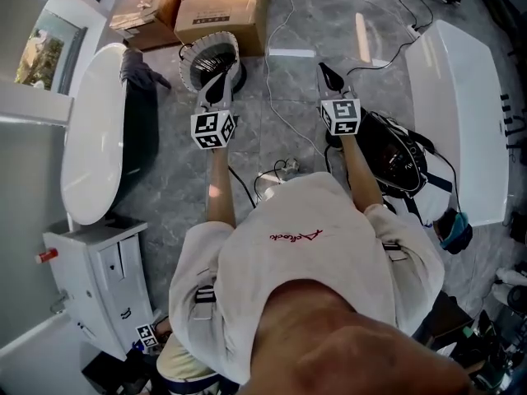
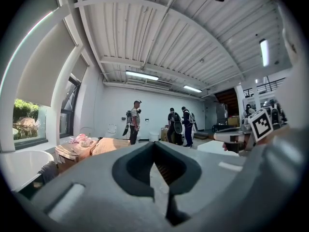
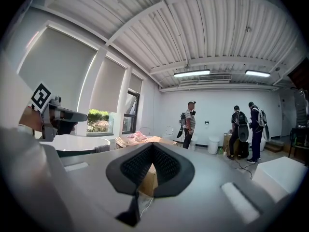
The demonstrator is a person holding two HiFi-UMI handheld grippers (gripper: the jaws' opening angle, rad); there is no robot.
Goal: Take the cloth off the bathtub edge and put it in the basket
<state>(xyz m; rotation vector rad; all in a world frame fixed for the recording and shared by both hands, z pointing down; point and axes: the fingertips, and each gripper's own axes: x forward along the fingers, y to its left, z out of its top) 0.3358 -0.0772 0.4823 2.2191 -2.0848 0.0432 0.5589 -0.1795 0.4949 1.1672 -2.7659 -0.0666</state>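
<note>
Both hand-held grippers are out in front of me, about level, nothing in either. The left hand-held gripper (image 1: 219,83) has its jaws pressed together, w/ only the moulded notch above the seam showing the room through it. The right hand-held gripper (image 1: 329,75) is the same: pressed together & empty.

The cloth (image 1: 138,71) is a dark grey piece draped over the rim at the far end of the bathtub (image 1: 89,130), off to my left. Can't tell how far it hangs down. The basket (image 1: 206,39), white ribbed wall w/ a dark inside, stands on the floor (image 1: 165,171) near that end of the tub, just ahead of the left hand-held gripper. So pick & drop spots are close.

Handling, my guess: soft, light, limp fabric that will sag & trail once lifted. Not fragile. The textured pads should hold it OK, but the tub rim looks smooth, so a nudge before the pinch could slide it off.

I'd spread the left jaws, come in on the bunched part atop the rim rather than a thin edge, & bite a thick fold. Lift so the tail clears the basket wall. Keep off the cables (image 1: 284,97) & cardboard boxes (image 1: 218,6).
</note>
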